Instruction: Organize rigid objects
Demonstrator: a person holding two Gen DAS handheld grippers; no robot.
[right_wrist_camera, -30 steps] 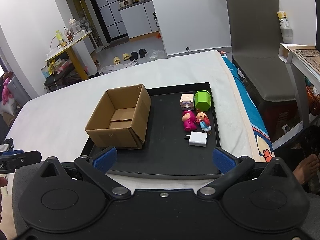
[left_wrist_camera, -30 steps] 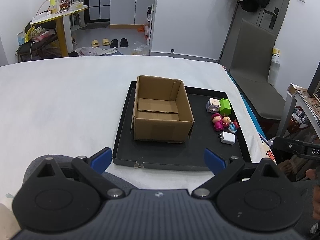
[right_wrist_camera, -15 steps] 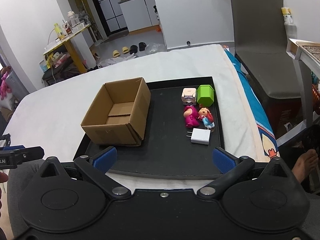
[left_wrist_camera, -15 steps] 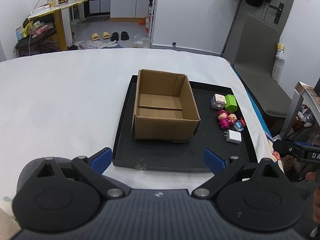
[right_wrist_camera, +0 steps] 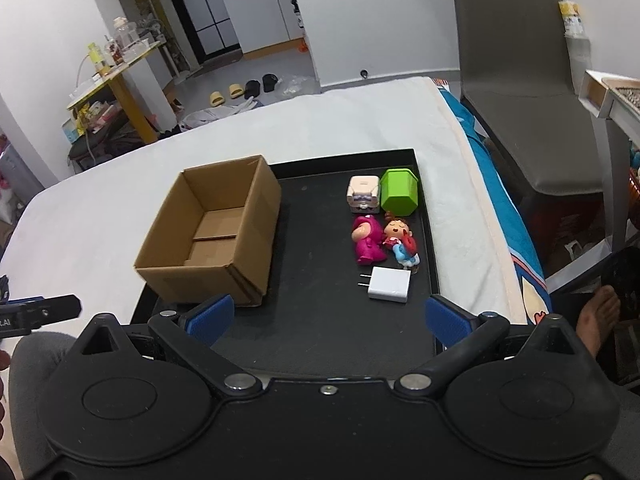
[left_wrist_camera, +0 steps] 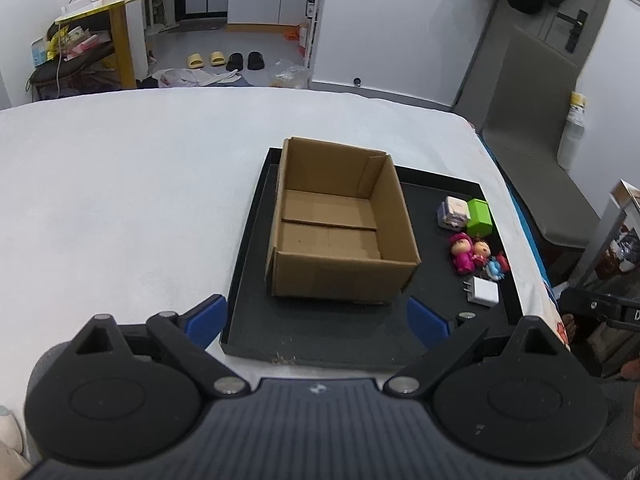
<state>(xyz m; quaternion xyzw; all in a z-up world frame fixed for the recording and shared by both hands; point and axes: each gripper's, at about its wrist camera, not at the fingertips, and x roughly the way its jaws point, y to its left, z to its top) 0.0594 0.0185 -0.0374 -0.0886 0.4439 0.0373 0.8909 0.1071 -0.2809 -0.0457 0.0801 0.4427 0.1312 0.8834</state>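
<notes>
Your left gripper (left_wrist_camera: pixel 316 318) hangs over the near edge of the black tray (left_wrist_camera: pixel 320 340), its blue-padded fingers (left_wrist_camera: pixel 206 320) spread wide with nothing between them. Your right gripper (right_wrist_camera: pixel 328 320) sits the same way over the tray's near rim, fingers (right_wrist_camera: pixel 444 322) wide apart and holding nothing.

The cardboard box (right_wrist_camera: pixel 212 236) stands open-topped on the left part of the tray, its near wall just beyond your left gripper and its left side close to the tray's left rim. Nothing lies inside it.

The small things cluster along the tray's right side. The white charger (right_wrist_camera: pixel 390 285) lies nearest you, prongs pointing left, just short of the right rim. Beyond it, the pink doll (right_wrist_camera: pixel 366 242) and the red-and-blue doll (right_wrist_camera: pixel 402 238) lie side by side, touching. Furthest back, the cream toy block (right_wrist_camera: pixel 363 194) and the green box (right_wrist_camera: pixel 399 192) stand pressed together, the green one close to the right rim.

Between the cardboard box and that cluster runs a bare strip of black tray floor, widening toward you in front of the charger. The tray rests on a white bed (left_wrist_camera: pixel 120 200), with broad open cover to its left and beyond it; on the right the bed edge drops off just past the tray.
</notes>
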